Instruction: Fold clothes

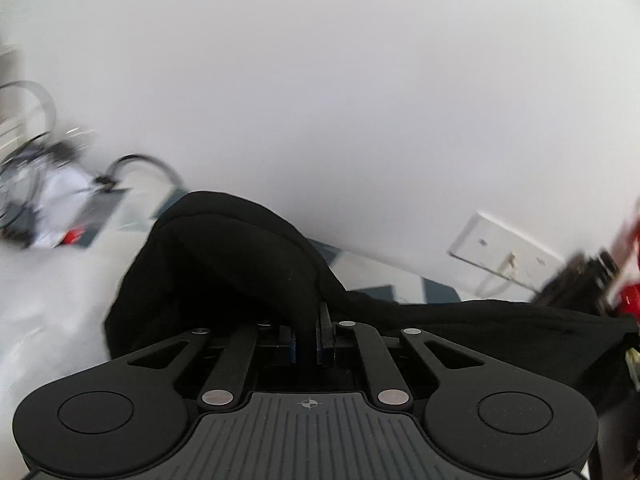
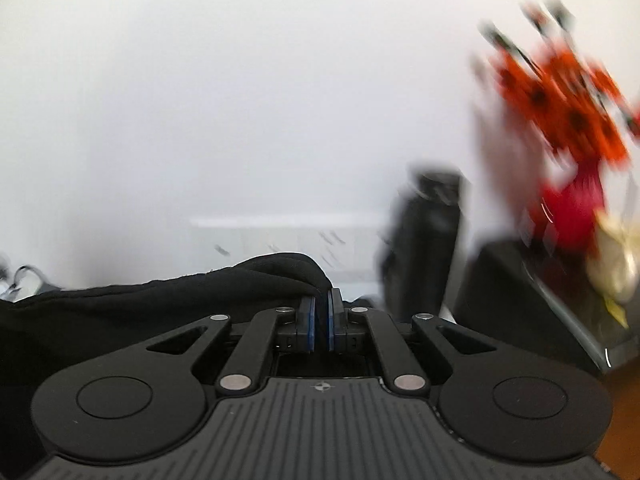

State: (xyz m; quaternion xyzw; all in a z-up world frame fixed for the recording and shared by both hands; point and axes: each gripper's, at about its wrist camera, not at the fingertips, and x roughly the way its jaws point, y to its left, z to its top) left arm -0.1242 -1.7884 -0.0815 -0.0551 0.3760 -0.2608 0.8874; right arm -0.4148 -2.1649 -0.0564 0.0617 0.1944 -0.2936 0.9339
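Observation:
A black garment [image 1: 224, 264] hangs bunched in front of the left wrist camera, lifted off the white table [image 1: 48, 288]. My left gripper [image 1: 307, 340] is shut on a fold of it, the cloth pinched between the blue pads. The garment stretches off to the right edge of that view. In the right wrist view the same black garment [image 2: 120, 312] runs in from the left, and my right gripper [image 2: 319, 320] is shut on its edge. Both views are blurred.
A white wall fills the background. Cables and a dark flat device [image 1: 92, 208] lie at the left. A white wall socket plate [image 1: 504, 256] sits at the right. A black bottle [image 2: 428, 236], a dark box [image 2: 532, 300] and a red-orange object [image 2: 560, 112] stand to the right.

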